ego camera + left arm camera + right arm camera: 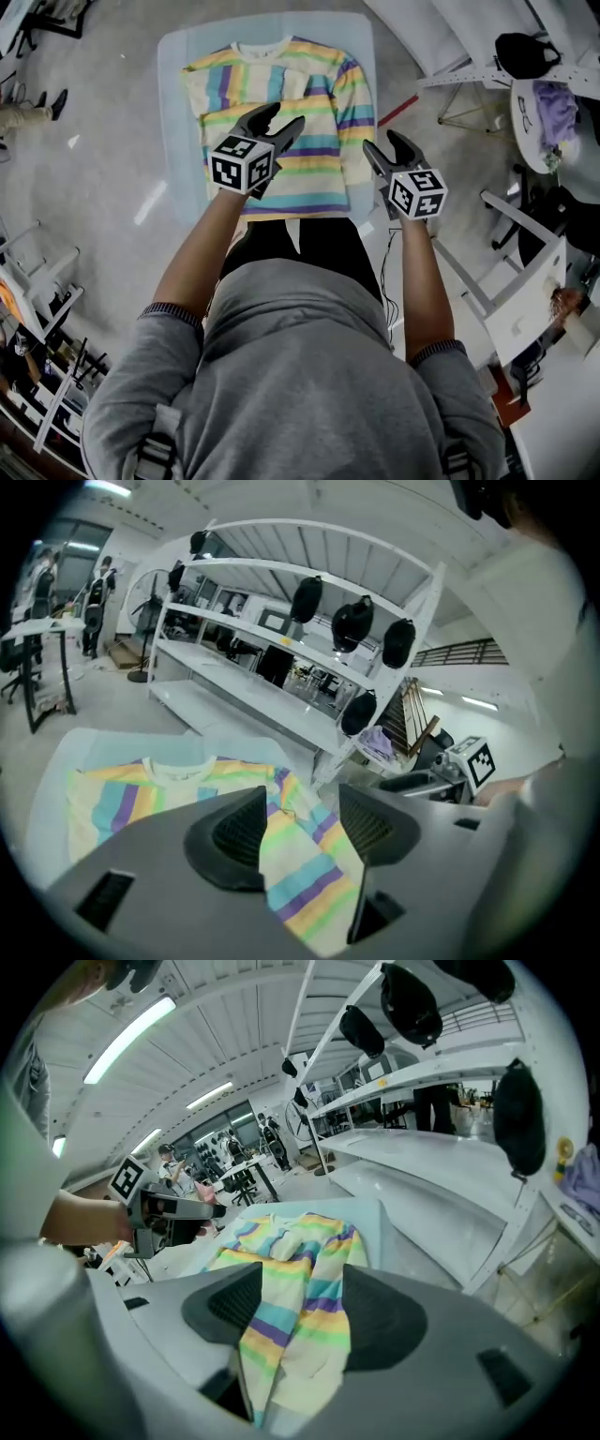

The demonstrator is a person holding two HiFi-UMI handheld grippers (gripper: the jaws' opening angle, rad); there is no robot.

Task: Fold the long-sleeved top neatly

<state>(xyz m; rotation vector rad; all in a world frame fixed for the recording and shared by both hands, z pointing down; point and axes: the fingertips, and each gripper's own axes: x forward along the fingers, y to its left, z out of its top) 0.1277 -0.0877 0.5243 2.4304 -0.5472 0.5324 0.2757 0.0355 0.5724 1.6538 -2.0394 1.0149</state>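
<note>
Striped top (281, 80) lay flat mid-worktop (178, 169), sleeves folded inward, collar toward the far edge. Left tongs (285, 116) and right tongs (382, 142) gaped empty above its near half, probably freed for the next fold.

Pale blue counter (178, 122), rounded corners, is seen standing on grey floor (94, 169). Striped long-sleeved top (319, 94) is laid flat on it, collar twd far edge, hem at near edge, partly folded.
</note>
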